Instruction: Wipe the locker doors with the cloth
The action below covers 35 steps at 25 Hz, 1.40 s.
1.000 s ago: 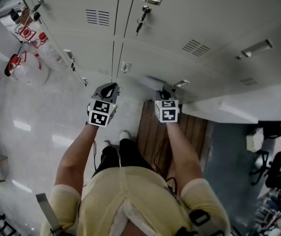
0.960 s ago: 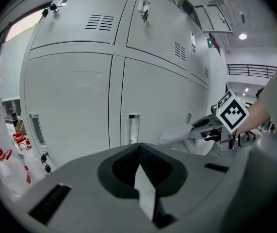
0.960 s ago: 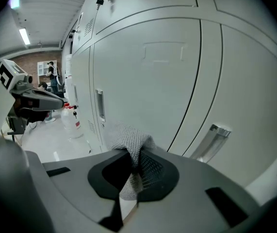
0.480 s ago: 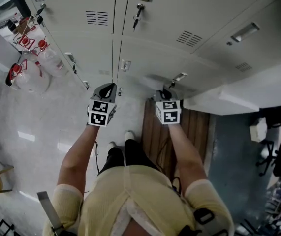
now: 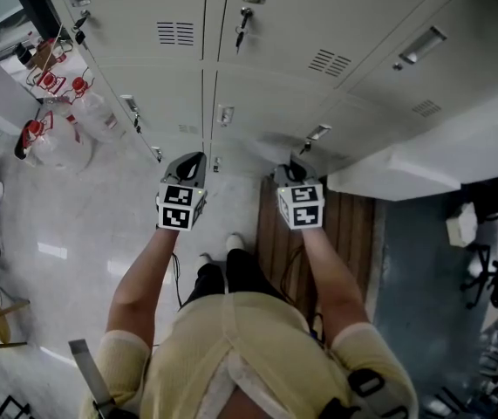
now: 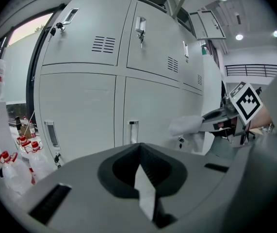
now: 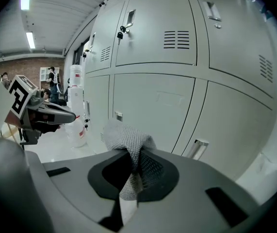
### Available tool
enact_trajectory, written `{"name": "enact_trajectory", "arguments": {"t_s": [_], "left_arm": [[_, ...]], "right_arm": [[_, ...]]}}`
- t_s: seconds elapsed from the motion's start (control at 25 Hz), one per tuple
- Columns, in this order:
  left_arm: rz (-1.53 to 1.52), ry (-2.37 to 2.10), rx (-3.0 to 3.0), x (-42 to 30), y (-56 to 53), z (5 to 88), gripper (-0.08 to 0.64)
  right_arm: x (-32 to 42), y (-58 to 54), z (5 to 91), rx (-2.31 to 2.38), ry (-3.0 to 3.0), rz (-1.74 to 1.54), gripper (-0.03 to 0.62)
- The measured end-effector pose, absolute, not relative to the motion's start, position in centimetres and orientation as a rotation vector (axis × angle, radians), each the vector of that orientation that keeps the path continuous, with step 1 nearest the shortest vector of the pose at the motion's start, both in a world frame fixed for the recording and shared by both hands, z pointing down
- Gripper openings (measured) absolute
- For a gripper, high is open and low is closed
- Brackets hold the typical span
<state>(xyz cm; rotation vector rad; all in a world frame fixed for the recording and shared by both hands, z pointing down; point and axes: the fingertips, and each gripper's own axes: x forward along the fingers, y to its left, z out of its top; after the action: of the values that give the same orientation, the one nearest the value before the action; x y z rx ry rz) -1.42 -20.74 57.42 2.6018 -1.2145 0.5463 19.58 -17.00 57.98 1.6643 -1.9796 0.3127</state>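
**Cloth in the gripper, held short of the lower locker doors**

The right gripper (image 7: 131,168) is pinching a grey knitted cloth (image 7: 127,139), which bunches up above its jaws. The left gripper (image 6: 140,165) has its jaws pressed together with nothing between them. Both are level with the lower row of locker doors (image 7: 153,103) but apart from them, so I judge this to be the approach, with wiping contact not yet made. The next move calls for bringing the bunched cloth flat against a door panel and sweeping across it, steering round the small metal handle (image 7: 197,148).

Only the right gripper view shows the cloth's weave and how it sits in the jaws. The left gripper view catches it from the side as a pale wad (image 6: 186,125) near the doors. The head view shows neither clearly, but it alone sets the scene: both grippers side by side, the person on a pale floor (image 5: 83,225), water bottles (image 5: 50,136) to the left and wooden slats (image 5: 336,225) to the right.
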Motion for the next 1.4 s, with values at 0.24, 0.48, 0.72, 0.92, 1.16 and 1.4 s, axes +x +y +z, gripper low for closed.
{"name": "enact_trajectory", "arguments": {"t_s": [0.24,0.48,0.72,0.92,1.16,1.4], "left_arm": [[0.545,-1.246,2.622,-1.9,-19.5,56.3,0.002],[0.505,-1.275,2.621,-2.3,-18.7,55.0,0.002],[0.489,-1.303,2.632,-2.8,-17.8,53.7,0.002],[0.487,-1.352,2.625,-3.9,-17.6,52.8,0.002],[0.469,-1.376,2.581,-5.2,-17.2,52.5,0.002],[0.486,-1.376,2.576,-5.5,-17.1,52.2,0.002]], "right_arm": [[18.7,-15.5,56.8,1.669,-2.008,0.312,0.014],[18.2,-14.3,55.7,1.693,-2.015,0.324,0.014],[17.6,-13.6,54.8,1.708,-2.037,0.321,0.014],[16.8,-13.0,54.3,1.728,-2.054,0.347,0.014],[16.1,-12.8,53.3,1.758,-2.082,0.361,0.014],[14.9,-12.8,52.6,1.745,-2.123,0.365,0.014]]}}
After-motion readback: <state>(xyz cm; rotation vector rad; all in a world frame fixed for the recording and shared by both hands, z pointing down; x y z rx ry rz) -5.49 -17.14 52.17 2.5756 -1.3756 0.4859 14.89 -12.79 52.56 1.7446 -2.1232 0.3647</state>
